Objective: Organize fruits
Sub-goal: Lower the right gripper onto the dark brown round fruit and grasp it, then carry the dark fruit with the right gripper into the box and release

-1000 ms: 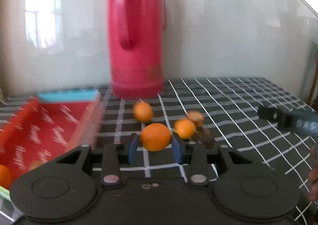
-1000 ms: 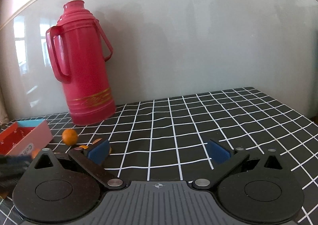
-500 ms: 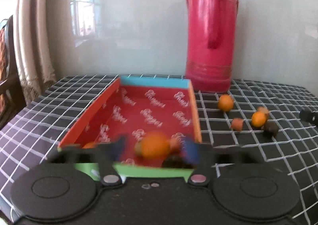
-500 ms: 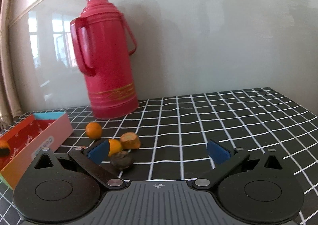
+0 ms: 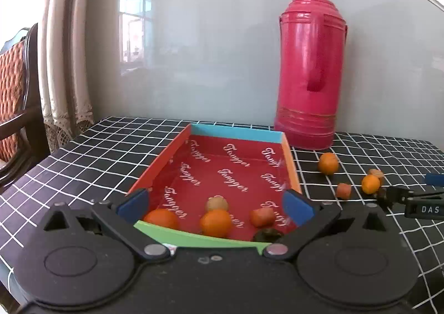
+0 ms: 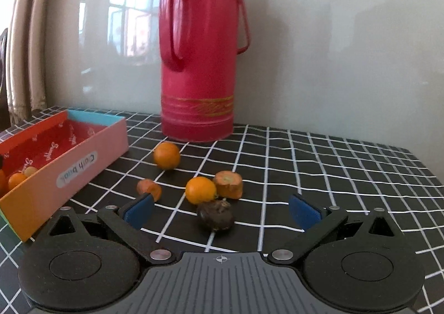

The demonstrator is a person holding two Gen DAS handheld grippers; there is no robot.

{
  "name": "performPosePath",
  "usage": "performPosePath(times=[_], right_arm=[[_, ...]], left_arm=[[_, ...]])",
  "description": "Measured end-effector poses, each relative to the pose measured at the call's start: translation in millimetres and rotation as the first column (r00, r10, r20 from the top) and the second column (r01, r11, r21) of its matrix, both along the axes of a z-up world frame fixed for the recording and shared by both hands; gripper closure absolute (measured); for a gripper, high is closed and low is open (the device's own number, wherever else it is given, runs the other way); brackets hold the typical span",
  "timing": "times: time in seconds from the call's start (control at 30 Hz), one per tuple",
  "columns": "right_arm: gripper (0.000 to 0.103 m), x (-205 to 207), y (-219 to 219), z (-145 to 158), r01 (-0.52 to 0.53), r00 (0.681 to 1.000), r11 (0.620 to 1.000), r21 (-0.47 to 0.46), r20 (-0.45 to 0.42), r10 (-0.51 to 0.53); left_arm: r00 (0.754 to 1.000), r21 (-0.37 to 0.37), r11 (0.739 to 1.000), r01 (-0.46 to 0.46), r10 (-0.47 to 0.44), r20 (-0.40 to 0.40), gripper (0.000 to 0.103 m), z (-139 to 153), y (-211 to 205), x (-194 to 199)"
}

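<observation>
The left hand-held gripper hangs level over the near end of the red box, its blue pads spread wide and holding nothing. Below it in the box lie two oranges, a carrot piece and a pale round fruit. The right hand-held gripper sits low over the checked worktop, fingers apart around a dark fruit, beside an orange.

box lining repeats "tangger"; right gripper reads "das".
</observation>
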State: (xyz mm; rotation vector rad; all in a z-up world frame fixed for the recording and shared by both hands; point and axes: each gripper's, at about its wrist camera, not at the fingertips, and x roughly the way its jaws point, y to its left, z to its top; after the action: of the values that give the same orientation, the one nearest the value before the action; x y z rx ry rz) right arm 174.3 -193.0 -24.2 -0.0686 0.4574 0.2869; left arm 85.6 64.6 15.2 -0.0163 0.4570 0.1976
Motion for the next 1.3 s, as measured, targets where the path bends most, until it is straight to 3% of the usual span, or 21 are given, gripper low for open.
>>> performPosePath(times=[0.07, 0.1, 0.13, 0.27, 0.37, 0.53, 0.73, 0.97, 1.1, 1.3], right_arm=[[0.006, 4, 2, -3, -0.003, 1.000, 1.000, -0.006, -0.013, 0.003], [0.021, 7, 3, -4, -0.002, 1.000, 1.000, -0.010, -0.024, 0.001], [0.029, 10, 4, -6, 0.002, 0.999, 1.000, -0.015, -0.043, -0.003], [0.030, 16, 3, -9, -0.007, 0.997, 1.000, -0.005, -0.077, 0.007], [0.039, 21, 4, -11, -0.002, 0.995, 1.000, -0.013, -0.097, 0.001], [0.065, 35, 3, -20, 0.007, 0.986, 1.000, -0.013, -0.168, -0.009], [0.066, 26, 4, -8, 0.007, 0.991, 1.000, 0.025, -0.130, -0.004], [0.065, 4, 35, 18, -0.090, 0.996, 0.990, 0.108, -0.015, 0.092], [0.065, -14, 69, 31, -0.198, 0.979, 0.971, 0.132, 0.068, 0.191], [0.065, -36, 123, 34, -0.343, 0.937, 0.932, 0.118, 0.118, 0.329]], left_arm=[[1.000, -0.003, 1.000, -0.008, 0.008, 0.000, 0.007, -1, 5, 0], [1.000, -0.006, 1.000, -0.013, 0.013, 0.000, 0.007, -2, 7, 0], [1.000, -0.013, 1.000, -0.017, 0.017, -0.001, 0.007, -2, 9, 0], [0.999, -0.032, 0.999, -0.035, 0.035, 0.002, 0.007, -5, 17, 1], [0.999, -0.033, 0.999, -0.035, 0.034, -0.004, 0.007, -7, 19, 3], [0.999, -0.026, 0.999, -0.038, 0.038, 0.000, 0.007, -7, 20, 2], [0.999, -0.030, 0.998, -0.054, 0.054, 0.007, 0.007, -5, 27, -1], [0.995, -0.016, 0.995, -0.099, 0.099, 0.016, 0.006, -2, 40, -11], [0.990, -0.011, 0.990, -0.143, 0.143, 0.008, 0.006, -1, 57, -19], [0.982, 0.008, 0.982, -0.191, 0.191, 0.005, 0.006, -2, 80, -30]])
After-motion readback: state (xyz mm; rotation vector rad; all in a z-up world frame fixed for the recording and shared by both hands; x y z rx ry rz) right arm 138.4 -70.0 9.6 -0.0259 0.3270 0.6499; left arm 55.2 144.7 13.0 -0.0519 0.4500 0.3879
